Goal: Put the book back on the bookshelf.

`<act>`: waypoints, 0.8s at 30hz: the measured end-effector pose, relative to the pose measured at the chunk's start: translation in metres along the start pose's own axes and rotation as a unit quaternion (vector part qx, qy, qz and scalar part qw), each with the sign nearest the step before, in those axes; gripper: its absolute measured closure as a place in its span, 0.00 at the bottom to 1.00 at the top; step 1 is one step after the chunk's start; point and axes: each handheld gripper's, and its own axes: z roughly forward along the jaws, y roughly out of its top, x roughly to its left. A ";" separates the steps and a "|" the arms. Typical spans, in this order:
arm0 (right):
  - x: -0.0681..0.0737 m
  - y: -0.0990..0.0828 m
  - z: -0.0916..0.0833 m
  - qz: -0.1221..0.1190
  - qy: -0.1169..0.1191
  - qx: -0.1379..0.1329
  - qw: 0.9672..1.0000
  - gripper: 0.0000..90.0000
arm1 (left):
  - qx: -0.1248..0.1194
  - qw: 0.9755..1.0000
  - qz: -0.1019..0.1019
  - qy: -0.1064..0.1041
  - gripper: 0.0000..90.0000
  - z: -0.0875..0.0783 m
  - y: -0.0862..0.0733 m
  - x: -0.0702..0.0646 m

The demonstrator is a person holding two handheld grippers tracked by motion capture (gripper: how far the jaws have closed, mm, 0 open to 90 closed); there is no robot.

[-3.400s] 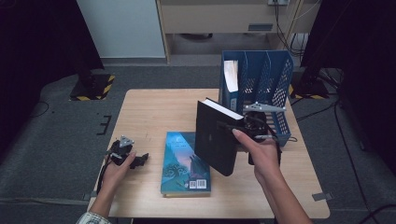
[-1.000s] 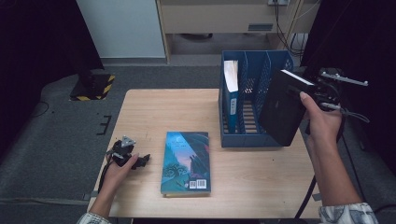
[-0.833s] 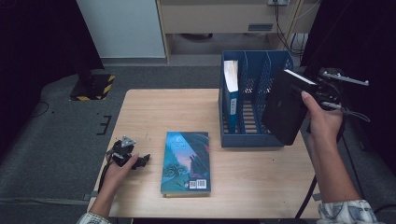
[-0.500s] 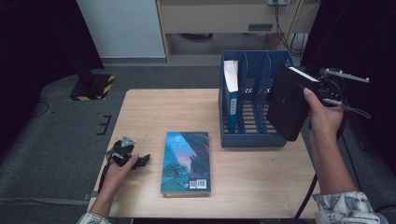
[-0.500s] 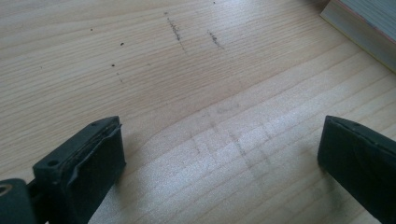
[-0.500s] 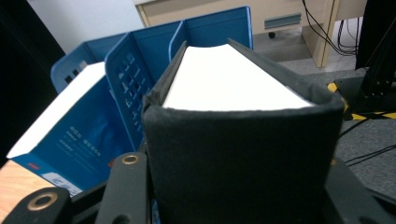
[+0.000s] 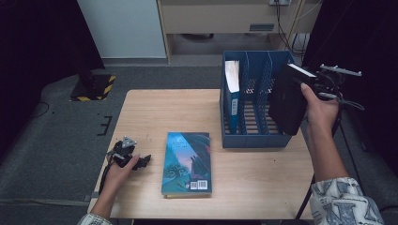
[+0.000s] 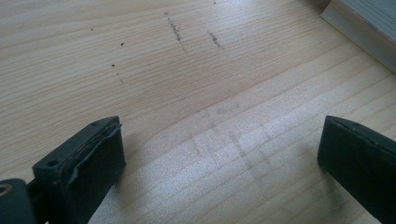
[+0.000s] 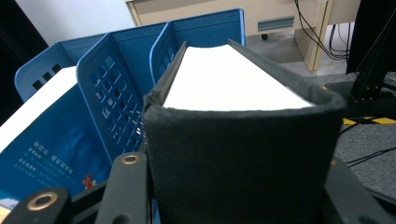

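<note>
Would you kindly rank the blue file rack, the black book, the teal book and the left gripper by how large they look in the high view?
1. Blue file rack
2. Teal book and black book: look alike; the black one is held tilted, so unsure.
3. Left gripper

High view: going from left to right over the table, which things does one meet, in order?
Left gripper → teal book lying flat → blue file rack with a blue book standing in its left slot → black book held by the right gripper.
</note>
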 end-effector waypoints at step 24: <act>0.018 -0.002 0.040 -0.018 -0.019 -0.001 1.000 0.59 | 0.001 1.000 0.001 0.001 0.00 0.000 0.000 0.000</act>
